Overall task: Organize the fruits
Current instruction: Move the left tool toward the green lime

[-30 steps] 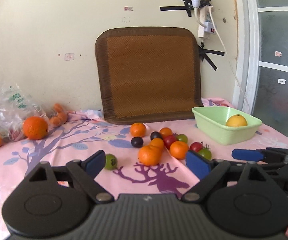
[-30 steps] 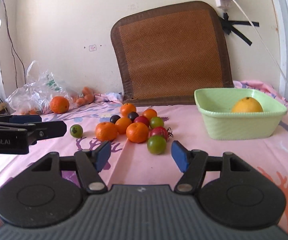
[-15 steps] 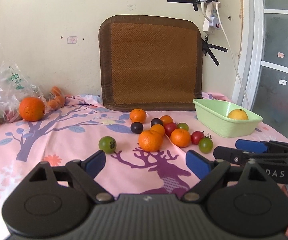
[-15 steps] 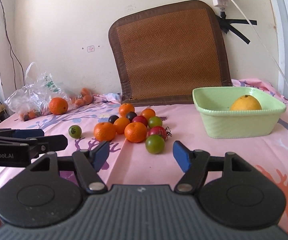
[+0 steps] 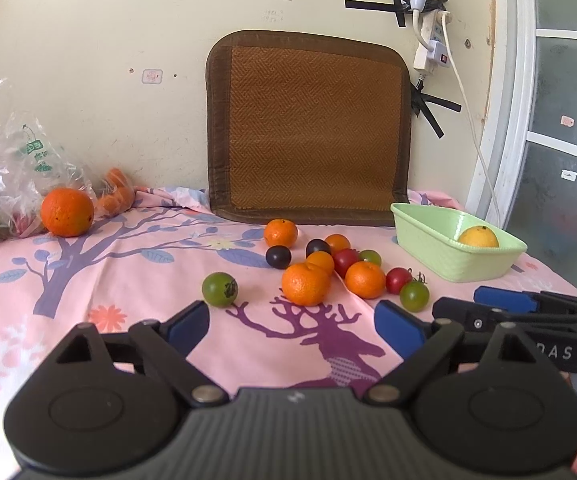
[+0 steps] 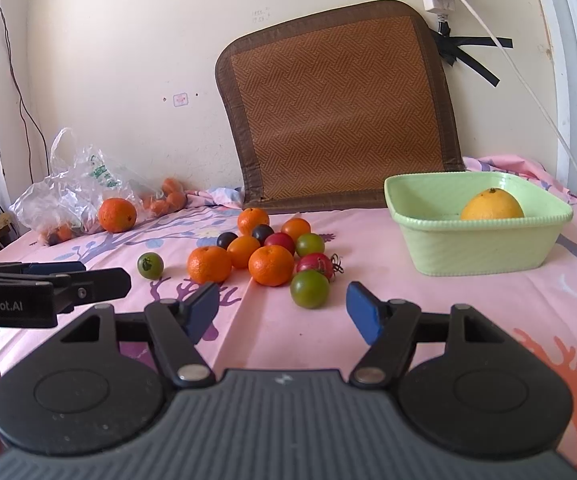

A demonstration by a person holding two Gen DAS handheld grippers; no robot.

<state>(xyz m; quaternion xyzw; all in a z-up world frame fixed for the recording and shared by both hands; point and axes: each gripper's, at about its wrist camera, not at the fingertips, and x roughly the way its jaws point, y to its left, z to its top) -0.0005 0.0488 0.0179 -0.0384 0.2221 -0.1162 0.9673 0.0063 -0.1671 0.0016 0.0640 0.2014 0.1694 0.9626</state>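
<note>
A cluster of mandarins [image 5: 305, 283], red, green and dark tomatoes lies mid-table; it also shows in the right wrist view [image 6: 270, 265]. A lone green tomato [image 5: 220, 289] sits left of it. A light green basin [image 5: 444, 256] at the right holds a yellow orange [image 6: 491, 205]. A big orange [image 5: 67, 212] sits far left. My left gripper [image 5: 295, 322] is open and empty, short of the cluster. My right gripper [image 6: 282, 310] is open and empty, just short of a green tomato [image 6: 309, 289].
A plastic bag [image 6: 68, 188] with more fruit lies at the back left. A brown woven mat [image 5: 308, 128] leans on the wall behind the fruit. A power strip with cable [image 5: 432, 46] hangs on the wall. A pink patterned cloth [image 5: 136, 264] covers the table.
Both grippers have drawn back slightly and tilted, so the fruit sits a bit lower and farther in view. Both stay open and empty. No fruit has moved.
</note>
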